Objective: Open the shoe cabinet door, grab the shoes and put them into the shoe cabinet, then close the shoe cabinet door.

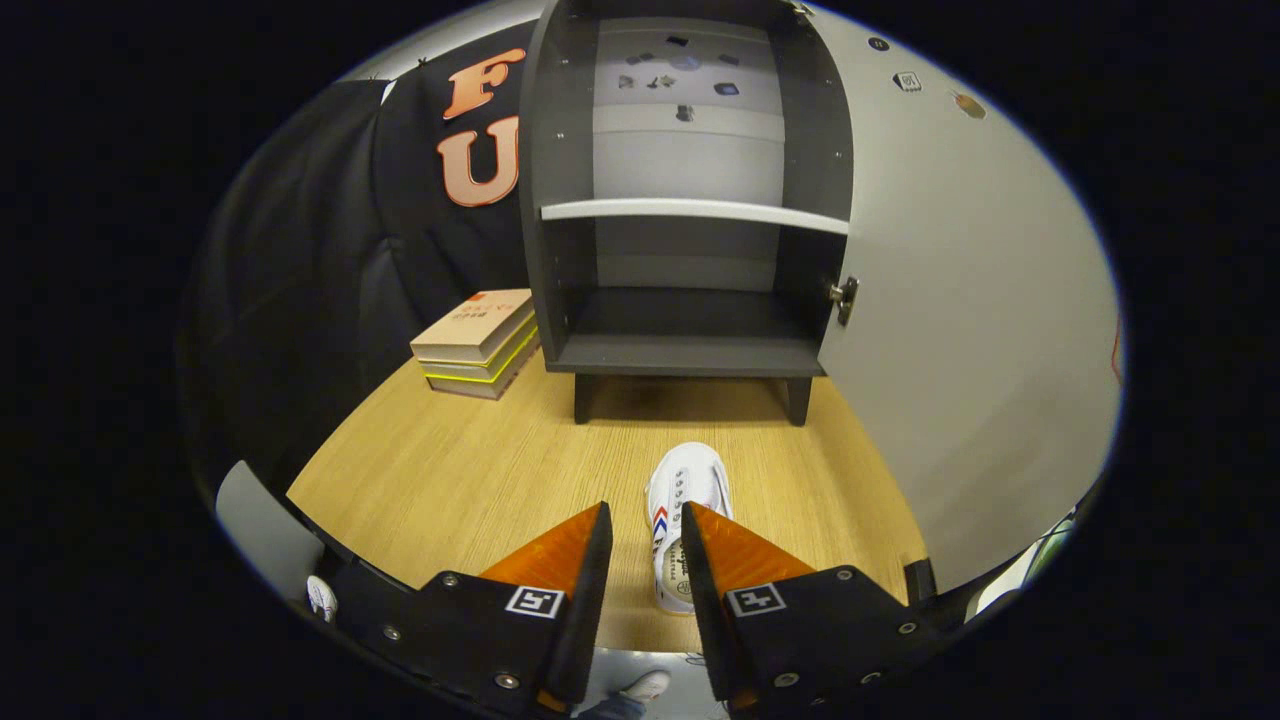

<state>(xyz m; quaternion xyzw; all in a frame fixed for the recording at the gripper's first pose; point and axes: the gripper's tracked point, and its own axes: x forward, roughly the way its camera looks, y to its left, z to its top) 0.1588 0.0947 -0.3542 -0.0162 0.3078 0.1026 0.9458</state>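
Observation:
The dark grey shoe cabinet point(690, 350) stands on the wooden table beyond my fingers. Its pale grey door point(960, 330) is swung wide open to the right. Inside, a light shelf point(690, 211) divides it, and both compartments hold nothing. A white shoe point(676, 490) with red and blue stripes lies on the table in front of the cabinet, toe pointing toward it. My gripper point(646, 520) hovers over the shoe's heel half, open. The right finger overlaps the shoe's side, and a strip of table shows between the left finger and the shoe.
A stack of books point(478, 342) lies left of the cabinet on the wooden table point(450, 480). Black cloth wall hangs behind and to the left. The table's near edge runs just under my fingers, with floor and a person's shoe point(645, 686) below.

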